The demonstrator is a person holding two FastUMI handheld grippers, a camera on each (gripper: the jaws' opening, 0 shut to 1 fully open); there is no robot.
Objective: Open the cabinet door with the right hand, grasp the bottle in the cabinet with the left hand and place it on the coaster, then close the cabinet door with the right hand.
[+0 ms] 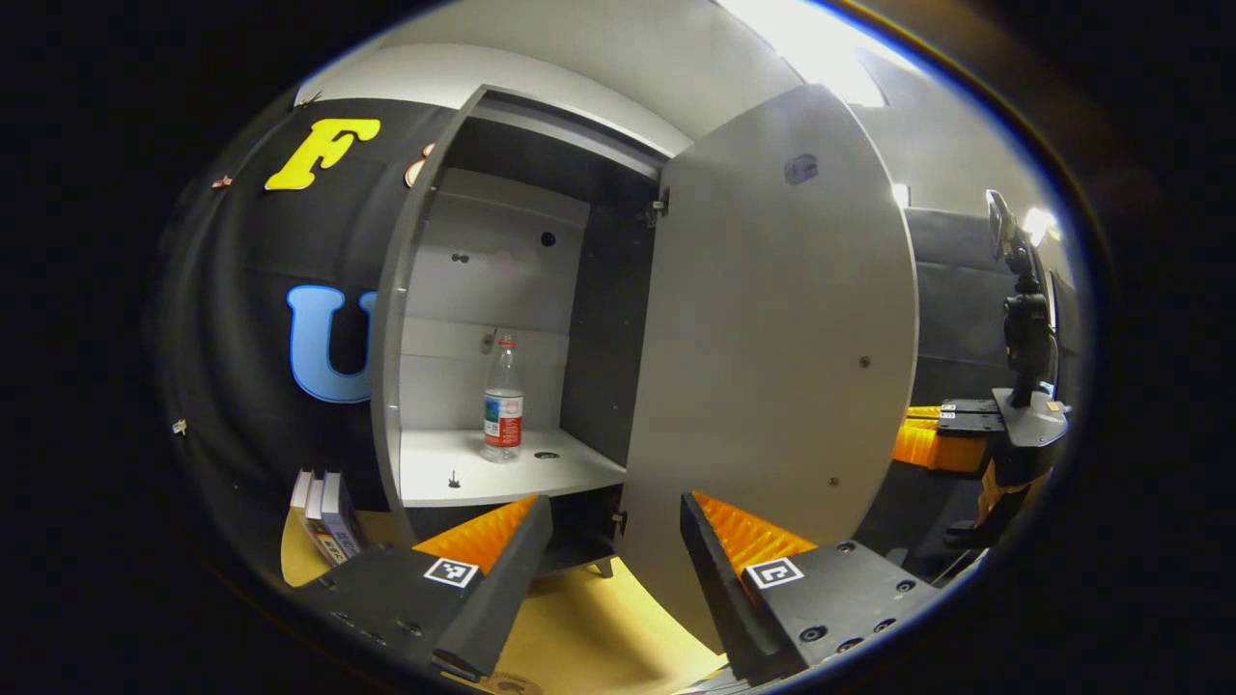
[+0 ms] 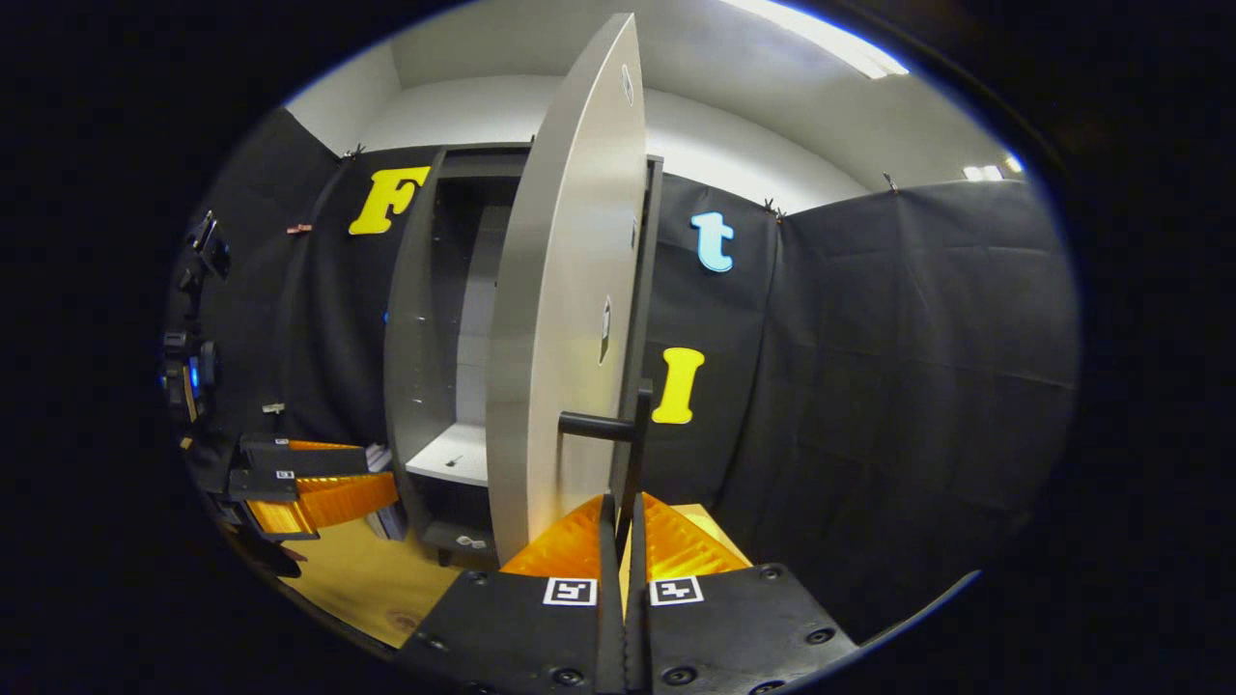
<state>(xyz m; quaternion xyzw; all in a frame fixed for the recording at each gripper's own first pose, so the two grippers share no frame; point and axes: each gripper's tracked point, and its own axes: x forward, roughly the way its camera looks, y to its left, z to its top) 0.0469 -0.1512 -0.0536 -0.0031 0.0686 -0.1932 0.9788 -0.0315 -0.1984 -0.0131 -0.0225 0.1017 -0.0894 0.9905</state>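
Left gripper (image 1: 616,541) hangs level in front of the cabinet door (image 1: 772,328), jaws spread wide. Right gripper (image 2: 623,541) has its jaws clamped on the door's handle (image 2: 632,454).

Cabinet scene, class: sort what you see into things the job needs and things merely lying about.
Job: cabinet door, open; its handle, gripped by the right gripper; bottle on the shelf; left gripper, open.

Lying about: books beside the cabinet.

Cabinet door (image 1: 772,319): grey. Handle (image 2: 632,454): black. Bottle (image 1: 503,401): clear, red cap, red-white-blue label. Shelf (image 1: 483,473): white. Table (image 1: 589,627): tan.
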